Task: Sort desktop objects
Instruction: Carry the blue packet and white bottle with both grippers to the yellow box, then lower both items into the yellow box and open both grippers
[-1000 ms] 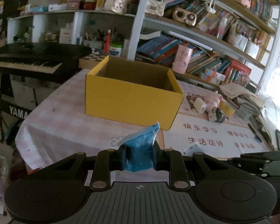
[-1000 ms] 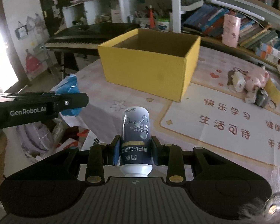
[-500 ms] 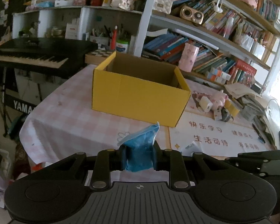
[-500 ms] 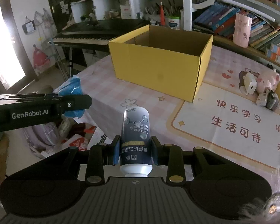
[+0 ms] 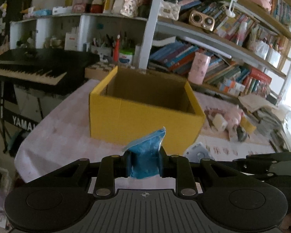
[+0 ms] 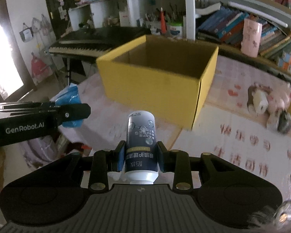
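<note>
At the left of the right wrist view, the left claw [image 6: 75, 112] reaches in from the frame's edge, clenched on a crumpled blue plastic packet [image 6: 69, 99]. In the left wrist view the same packet [image 5: 145, 155] sits low in the centre, pinched by its lower half so the loose top corner sticks up free. That grip looks chosen to keep the soft packet from slipping out while it is carried.

Further back on the left stands a black Yamaha keyboard [image 5: 29, 68], off the counter and no part of the sorting, as far as I can judge.

In the middle of both views is the open yellow cardboard box [image 5: 143, 114], standing on the pink checked cloth of the counter [image 5: 54, 136]. Its flaps are out of the way and its inside looks empty from here. Both claws point toward it, so I take it as the place where the carried things are meant to go.

Low in the centre of the right wrist view, the right claw [image 6: 140, 159] is clenched on a dark spray bottle with a white base [image 6: 141, 145]. It is held around the lower body, its clear cap pointing away toward the box, which would let it drop in cap first.

To the right, a pink plush toy with small bits around it [image 6: 269, 101] lies on the counter beside a mat printed with red characters [image 6: 242, 147]. These look still unsorted.
</note>
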